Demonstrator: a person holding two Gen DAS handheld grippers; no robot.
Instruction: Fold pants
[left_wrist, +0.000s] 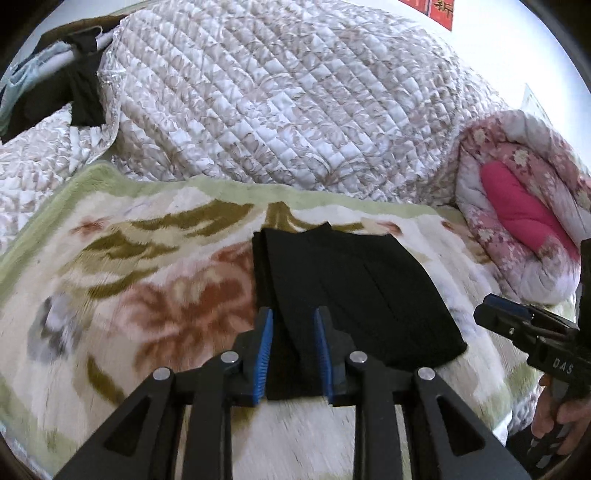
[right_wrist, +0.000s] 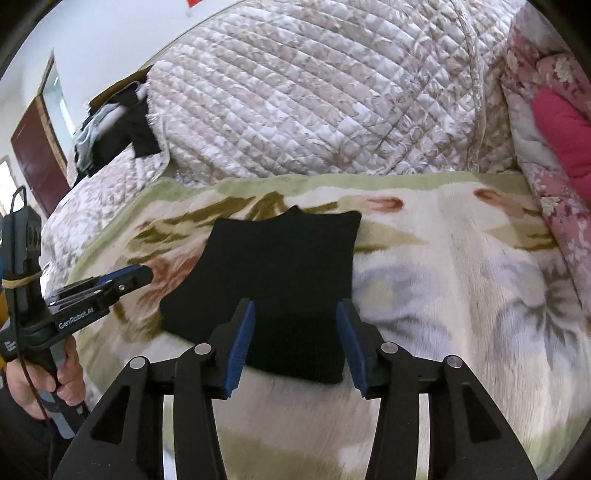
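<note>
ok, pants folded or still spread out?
Folded. The pants lie as a compact black block on the blanket, layered edges showing at the near end; no legs trail out. Neither hand-held gripper grips them.

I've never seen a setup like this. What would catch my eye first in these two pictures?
Probably the black pants, folded into a compact dark block in the middle of a pale flowered blanket. Next come the blue-padded grippers: the left gripper and the right gripper each stand open at the near edge of the pants, without pinching them. Behind lies a big quilted cover, with a rolled pink flowered quilt at the right.
</note>
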